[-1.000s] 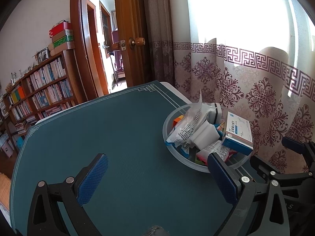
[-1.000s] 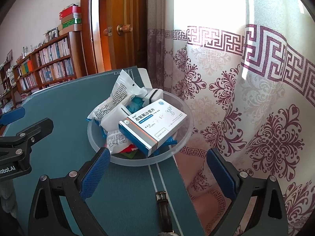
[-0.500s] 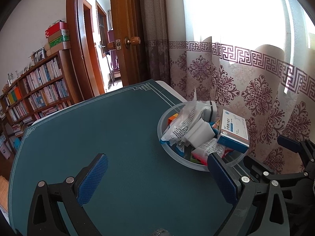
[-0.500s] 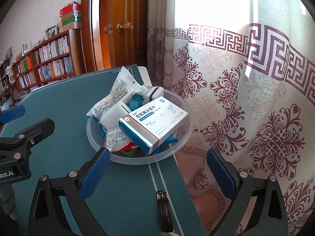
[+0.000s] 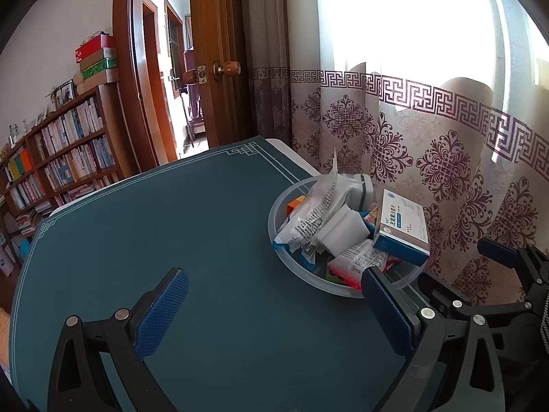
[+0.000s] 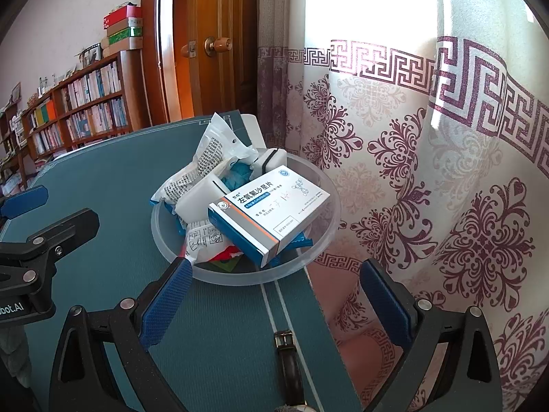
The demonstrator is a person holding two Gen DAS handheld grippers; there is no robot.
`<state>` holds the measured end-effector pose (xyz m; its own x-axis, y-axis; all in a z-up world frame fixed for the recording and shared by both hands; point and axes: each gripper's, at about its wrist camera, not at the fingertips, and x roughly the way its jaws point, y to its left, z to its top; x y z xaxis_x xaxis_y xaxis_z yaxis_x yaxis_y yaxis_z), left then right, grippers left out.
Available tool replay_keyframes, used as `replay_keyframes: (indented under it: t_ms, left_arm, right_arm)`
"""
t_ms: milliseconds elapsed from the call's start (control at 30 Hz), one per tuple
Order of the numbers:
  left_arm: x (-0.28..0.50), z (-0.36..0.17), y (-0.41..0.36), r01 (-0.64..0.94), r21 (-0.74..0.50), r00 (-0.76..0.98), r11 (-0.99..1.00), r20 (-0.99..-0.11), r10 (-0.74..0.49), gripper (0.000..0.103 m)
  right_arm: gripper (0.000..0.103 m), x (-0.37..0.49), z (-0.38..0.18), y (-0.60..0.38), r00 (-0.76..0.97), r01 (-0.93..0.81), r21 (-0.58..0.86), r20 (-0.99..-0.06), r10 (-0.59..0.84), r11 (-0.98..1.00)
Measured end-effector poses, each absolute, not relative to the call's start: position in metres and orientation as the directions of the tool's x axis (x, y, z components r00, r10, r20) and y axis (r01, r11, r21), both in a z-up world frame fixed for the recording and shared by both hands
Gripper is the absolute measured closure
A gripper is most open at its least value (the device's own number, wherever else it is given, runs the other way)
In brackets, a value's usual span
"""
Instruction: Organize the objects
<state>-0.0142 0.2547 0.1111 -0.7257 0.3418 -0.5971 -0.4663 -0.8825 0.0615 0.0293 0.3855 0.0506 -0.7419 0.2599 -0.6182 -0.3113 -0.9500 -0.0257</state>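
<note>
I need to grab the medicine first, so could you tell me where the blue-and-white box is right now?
The blue-and-white box lies on top of the pile in the clear bowl, on its curtain side, ahead of the open right gripper.

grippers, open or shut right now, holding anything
left gripper: open, holding nothing, over the table.
right gripper: open, holding nothing, just short of the bowl.

Before your right gripper [image 6: 274, 295], bowl [image 6: 319, 237] at table [image 6: 103, 189] edge, box [image 6: 271, 209] atop packets [image 6: 202, 158], curtain [image 6: 429, 171] frame-right.
</note>
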Motion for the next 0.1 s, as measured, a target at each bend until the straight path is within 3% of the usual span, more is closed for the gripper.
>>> replay_keyframes:
  t_ms: [100]
  left_arm:
    - [-0.0144, 0.1106, 0.2541, -0.468, 0.058, -0.721, -0.882, -0.601, 0.344, 0.0]
  right_arm:
    - [0.004, 0.0291, 0.0502, 0.3859, -0.742, -0.309, -0.026, -0.619, 0.258, -0.951]
